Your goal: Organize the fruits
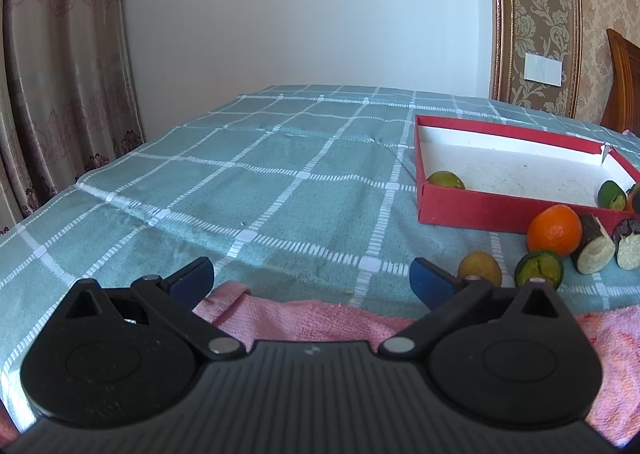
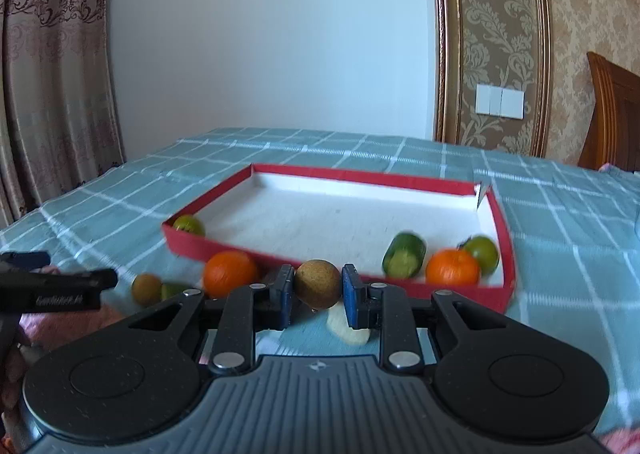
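Note:
My right gripper [image 2: 318, 290] is shut on a round brown fruit [image 2: 318, 284], held just in front of the near wall of the red tray [image 2: 472, 296]. Inside the tray lie a green fruit [image 2: 188, 225] at the left corner, a cucumber piece [image 2: 404, 256], an orange [image 2: 452, 267] and another green fruit [image 2: 482, 250]. On the cloth before the tray sit an orange [image 2: 229, 274], a brown fruit [image 2: 146, 289] and a green fruit [image 2: 174, 290]. My left gripper [image 1: 312, 278] is open and empty over a pink towel [image 1: 304, 318], left of the fruits [image 1: 554, 230].
The table wears a teal checked cloth [image 1: 280, 182]. Two cut dark-skinned pieces [image 1: 594, 248] lie right of the orange in the left wrist view. A pale slice [image 2: 346, 328] lies under my right gripper. Curtains hang at left, a wooden chair [image 2: 612, 114] stands far right.

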